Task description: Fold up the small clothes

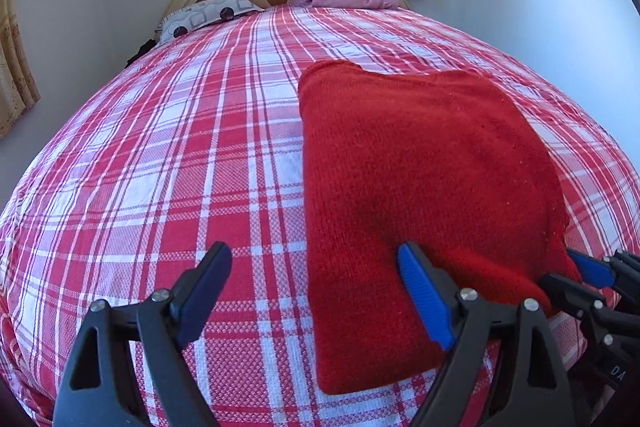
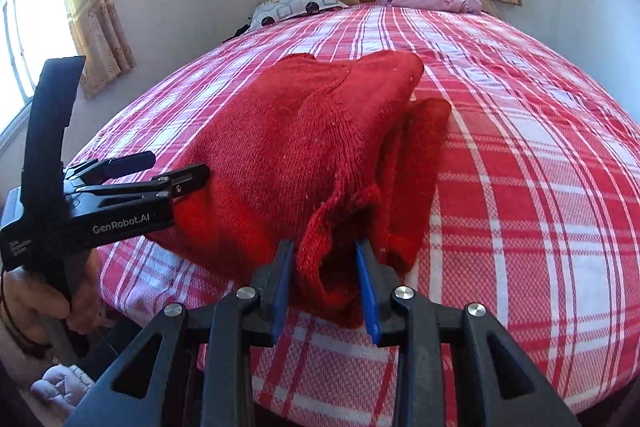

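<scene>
A bed with a red-and-white plaid cover [image 1: 168, 163], two pillows at its wooden headboard, carries a red knitted sweater [image 1: 420, 163] lying partly folded near the foot edge, its body flat and smooth while a sleeve bunches loosely along its right side. The right gripper [image 2: 326, 283] pinches that gathered hem-and-sleeve edge between narrowly set jaws, whereas the left gripper [image 1: 316, 291] stands wide apart and empty, one finger resting on the knit. Judging by this, a fold is mid-way; next the held edge wants carrying across the body.
</scene>
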A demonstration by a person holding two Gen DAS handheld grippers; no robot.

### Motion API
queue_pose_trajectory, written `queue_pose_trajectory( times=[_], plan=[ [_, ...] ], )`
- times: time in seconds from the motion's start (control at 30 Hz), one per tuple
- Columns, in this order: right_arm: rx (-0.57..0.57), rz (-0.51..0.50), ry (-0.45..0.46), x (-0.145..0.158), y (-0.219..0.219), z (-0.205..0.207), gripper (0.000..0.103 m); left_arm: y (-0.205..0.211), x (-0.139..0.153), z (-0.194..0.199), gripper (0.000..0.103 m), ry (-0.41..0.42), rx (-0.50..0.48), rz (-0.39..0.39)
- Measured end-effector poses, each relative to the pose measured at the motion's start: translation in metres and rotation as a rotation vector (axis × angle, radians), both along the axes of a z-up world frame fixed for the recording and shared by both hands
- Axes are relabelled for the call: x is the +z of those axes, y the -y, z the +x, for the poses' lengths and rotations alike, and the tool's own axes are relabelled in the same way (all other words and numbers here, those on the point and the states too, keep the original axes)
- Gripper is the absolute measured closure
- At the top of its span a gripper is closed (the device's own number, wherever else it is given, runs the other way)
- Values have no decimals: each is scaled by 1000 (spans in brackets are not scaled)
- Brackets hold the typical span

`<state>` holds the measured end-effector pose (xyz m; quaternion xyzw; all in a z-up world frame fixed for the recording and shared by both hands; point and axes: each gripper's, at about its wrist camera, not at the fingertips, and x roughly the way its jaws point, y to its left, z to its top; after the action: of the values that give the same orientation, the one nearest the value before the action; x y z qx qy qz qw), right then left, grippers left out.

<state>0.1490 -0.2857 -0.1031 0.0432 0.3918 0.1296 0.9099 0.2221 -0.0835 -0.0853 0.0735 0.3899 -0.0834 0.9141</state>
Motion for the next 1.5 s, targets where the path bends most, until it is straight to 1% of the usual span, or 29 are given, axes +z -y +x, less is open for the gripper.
queue_pose_trajectory(
  times=[0.07, 0.1, 0.13, 0.2, 0.23, 0.3, 0.37, 0.43, 0.5, 0.57, 0.63, 0.67, 0.7, 0.73, 0.77, 0.8, 0.83, 0.9, 0.97, 1.07, 1.13, 1.2, 1.27, 1.33, 1.37, 1.43, 1.5],
  plan=[
    [-1, -16, -18, 4, 0, -4, 71, -3, -1, 0, 12, -12, -7, -15],
    [-17, -30, -29, 5, 2, -5, 71, -6, -1, 1, 9, -23, -9, -33],
    [-45, -42, -50, 5, 6, -5, 65, -8, -1, 1, 8, -30, -9, -44],
    [-66, 45, -40, 10, 19, -9, 64, -15, -2, 2, 8, -56, -13, -85],
    [-87, 103, -13, 18, 27, -12, 64, -16, -1, 2, 8, -59, -12, -96],
    [-100, 153, 44, 33, 34, -13, 64, -20, 3, 2, 8, -52, -7, -112],
    [-102, 170, 79, 45, 36, -3, 56, -23, 10, 3, 8, -35, -2, -127],
    [-114, 165, 86, 50, 35, 14, 56, -24, 19, 5, 8, -27, -13, -156],
    [-104, 184, 61, 46, 32, 38, 56, -24, 28, 6, 8, -6, -34, -180],
    [-110, 193, 19, 35, 29, 61, 56, -20, 32, 9, 7, 28, -24, -138],
    [-99, 172, -9, 22, 19, 78, 56, -19, 28, 14, 6, 31, -2, -98],
    [-94, 149, -14, 17, 12, 82, 67, -19, 24, 19, 6, 17, 8, -91],
    [-82, 118, -2, 14, 5, 82, 80, -20, 21, 22, 7, 0, 11, -98],
    [-74, 86, 13, 15, 1, 82, 89, -21, 18, 25, 7, -12, 10, -108],
    [-71, 30, 34, 16, -4, 78, 93, -22, 17, 26, 7, -18, 9, -112],
    [-83, -6, 45, 18, -5, 76, 94, -21, 15, 28, 7, -19, 10, -110],
    [-99, -2, 43, 19, -1, 75, 95, -19, 13, 29, 6, -19, 10, -102],
    [-135, 14, 28, 17, 13, 73, 96, -10, 9, 32, 6, -33, 0, -88],
    [-153, 51, -3, 9, 26, 72, 96, -1, 6, 28, 6, -32, -16, -75],
    [-178, 108, -16, -1, 39, 67, 95, 17, -2, 21, 5, -24, -44, -14],
    [-184, 142, -9, -5, 42, 68, 95, 25, -6, 17, 2, 9, -41, 32],
    [-188, 174, 2, -8, 46, 68, 93, 26, -6, 16, 0, 31, -30, 55],
    [-196, 197, 7, -11, 51, 65, 80, 23, -5, 20, 0, 12, -29, 45],
    [-195, 273, -1, -10, 59, 53, 79, 19, -4, 21, 0, -6, -30, 33],
    [-197, 294, -4, -8, 62, 46, 79, 17, -3, 20, 0, -8, -28, 33],
    [-203, 291, 4, -3, 62, 31, 76, 13, -2, 17, 0, -4, -25, 34],
    [-210, 255, 25, 5, 57, 17, 76, 12, -3, 14, 0, 0, -19, 31]
  ],
)
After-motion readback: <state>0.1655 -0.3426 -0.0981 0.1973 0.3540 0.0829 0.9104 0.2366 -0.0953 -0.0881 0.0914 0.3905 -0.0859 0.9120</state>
